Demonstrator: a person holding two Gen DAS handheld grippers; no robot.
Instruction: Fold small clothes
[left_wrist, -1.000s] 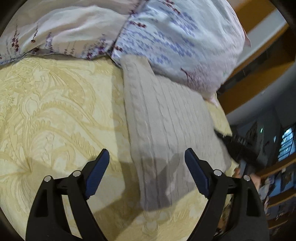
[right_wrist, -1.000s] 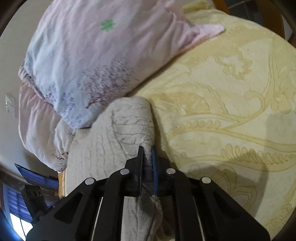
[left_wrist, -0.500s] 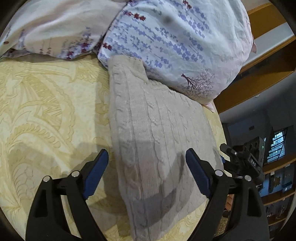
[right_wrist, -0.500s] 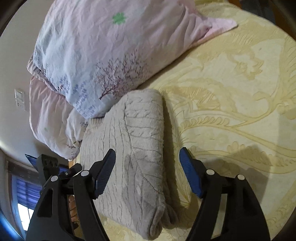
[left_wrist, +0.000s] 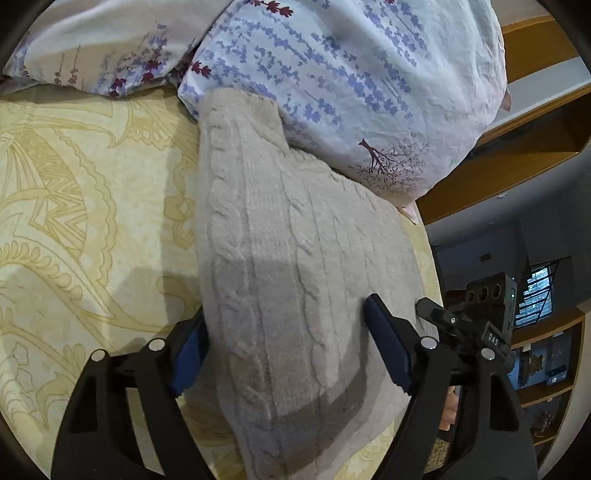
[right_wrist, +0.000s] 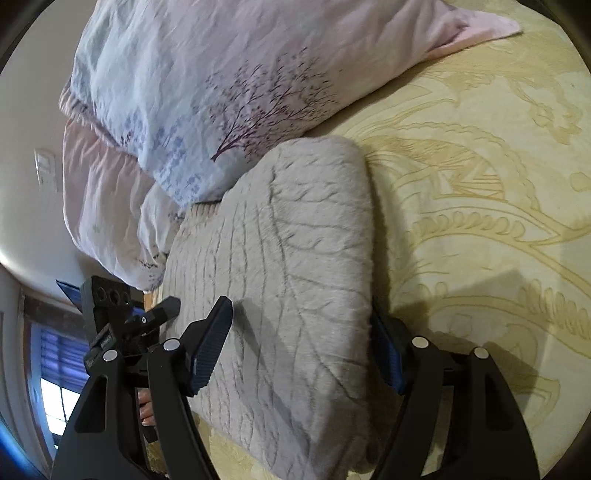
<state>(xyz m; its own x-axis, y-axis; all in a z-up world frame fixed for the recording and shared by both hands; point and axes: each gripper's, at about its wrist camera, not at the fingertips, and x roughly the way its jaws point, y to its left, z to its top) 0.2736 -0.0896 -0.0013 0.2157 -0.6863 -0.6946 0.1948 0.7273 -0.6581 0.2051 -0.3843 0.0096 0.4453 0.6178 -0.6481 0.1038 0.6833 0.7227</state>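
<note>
A folded beige cable-knit sweater (left_wrist: 291, 258) lies on the yellow patterned bedspread (left_wrist: 81, 206), its far end against a floral pillow (left_wrist: 351, 81). My left gripper (left_wrist: 288, 354) is open with its jaws straddling the near end of the sweater, one finger at each side edge. In the right wrist view the same sweater (right_wrist: 288, 266) fills the middle. My right gripper (right_wrist: 299, 354) is open with one jaw on top of the knit and the other at its edge by the bedspread. Each gripper shows at the edge of the other's view.
Two floral pillows (right_wrist: 207, 74) lie along the headboard side. The bed edge (left_wrist: 424, 236) runs just past the sweater, with wooden shelving (left_wrist: 535, 122) and a window (left_wrist: 535, 291) beyond. Bedspread (right_wrist: 480, 184) extends away from the sweater.
My right gripper let go of the sweater fold and opened wide. Both grippers moved forward over the sweater, which now lies flat between their jaws.
</note>
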